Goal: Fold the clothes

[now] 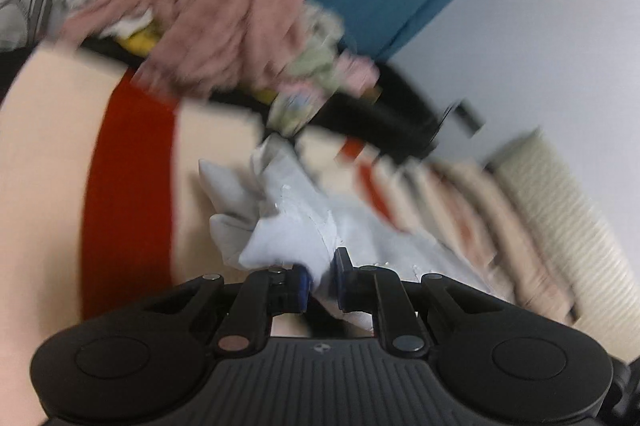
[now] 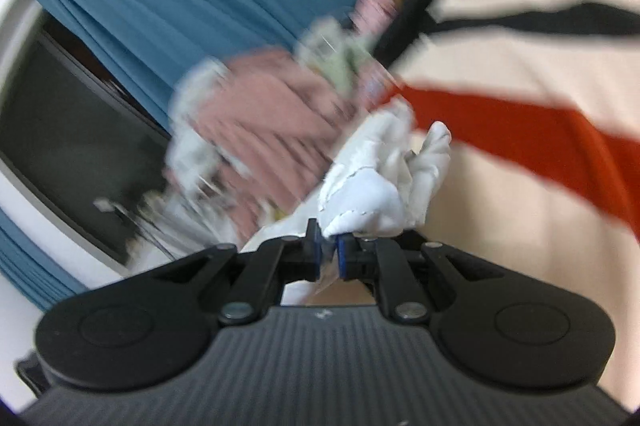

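Left gripper and right gripper both pinch the white garment (bunched) above the striped cover's middle; I'd spread it taut, clear of the pile at the far edge

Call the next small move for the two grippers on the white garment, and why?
Probably draw the two grips apart to stretch the cloth flat over the striped cover. The left gripper and right gripper are each shut on a bunched part of the white garment, which hangs crumpled, not spread. The unfolded pile lies beyond, so keep clear of it.
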`<state>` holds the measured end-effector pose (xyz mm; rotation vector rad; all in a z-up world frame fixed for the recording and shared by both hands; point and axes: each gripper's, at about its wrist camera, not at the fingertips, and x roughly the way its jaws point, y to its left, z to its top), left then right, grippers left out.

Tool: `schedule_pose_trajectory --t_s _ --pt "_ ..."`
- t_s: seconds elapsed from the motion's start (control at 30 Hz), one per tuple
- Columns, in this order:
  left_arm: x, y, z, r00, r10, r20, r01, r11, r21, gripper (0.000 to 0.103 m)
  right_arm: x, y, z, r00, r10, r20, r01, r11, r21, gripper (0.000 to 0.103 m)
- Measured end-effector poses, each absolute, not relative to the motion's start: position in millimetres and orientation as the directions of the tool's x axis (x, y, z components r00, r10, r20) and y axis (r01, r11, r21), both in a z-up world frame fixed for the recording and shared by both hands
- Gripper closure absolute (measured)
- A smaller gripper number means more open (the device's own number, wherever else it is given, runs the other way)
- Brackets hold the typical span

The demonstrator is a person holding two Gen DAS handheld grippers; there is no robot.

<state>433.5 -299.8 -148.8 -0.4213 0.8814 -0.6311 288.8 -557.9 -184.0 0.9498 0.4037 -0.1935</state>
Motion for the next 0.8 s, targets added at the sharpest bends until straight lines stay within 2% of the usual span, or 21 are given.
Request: schedule_pose_trajectory --t_s 0.07,0.17,0.23,0.3,0.43,0.63,0.7,0.8 --pt "420 -285 -187 0.442 -0.648 -0.620 0.313 0.759 -0.570 0.091 279 -547 -224 0.872 0.036 -0.488 0.382 0.572 0.725 0.092" --pt "405 -277 -212 0.441 -0.634 -0.636 0.369 0.774 -0.515 0.089 261 -526 -257 0.838 0.044 -0.544 0.414 0.598 0.687 0.092" --pt "394 -277 -211 0.453 -0.613 -0.647 0.418 0.787 -0.453 0.084 256 -519 -266 0.799 0.054 -0.598 0.451 0.603 0.658 0.090" --pt "381 -277 -204 0.464 -0.591 -0.660 0.454 0.798 -0.395 0.085 252 -516 -267 0.773 0.055 -0.632 0.486 0.590 0.645 0.090" --pt "360 -271 -170 0.488 -0.572 -0.659 0.499 0.802 -0.327 0.084 238 -511 -233 0.755 0.013 -0.656 0.514 0.610 0.604 0.090" --pt "303 -250 -92 0.542 -0.616 -0.572 0.575 0.768 -0.283 0.079 200 -488 -152 0.809 -0.049 -0.586 0.444 0.705 0.554 0.090" --pt "278 -244 -63 0.563 -0.624 -0.542 0.598 0.760 -0.254 0.065 182 -474 -120 0.835 -0.072 -0.545 0.409 0.743 0.529 0.090" --pt "236 -233 -20 0.599 -0.634 -0.490 0.624 0.752 -0.210 0.053 156 -454 -75 0.865 -0.096 -0.493 0.362 0.799 0.479 0.090"
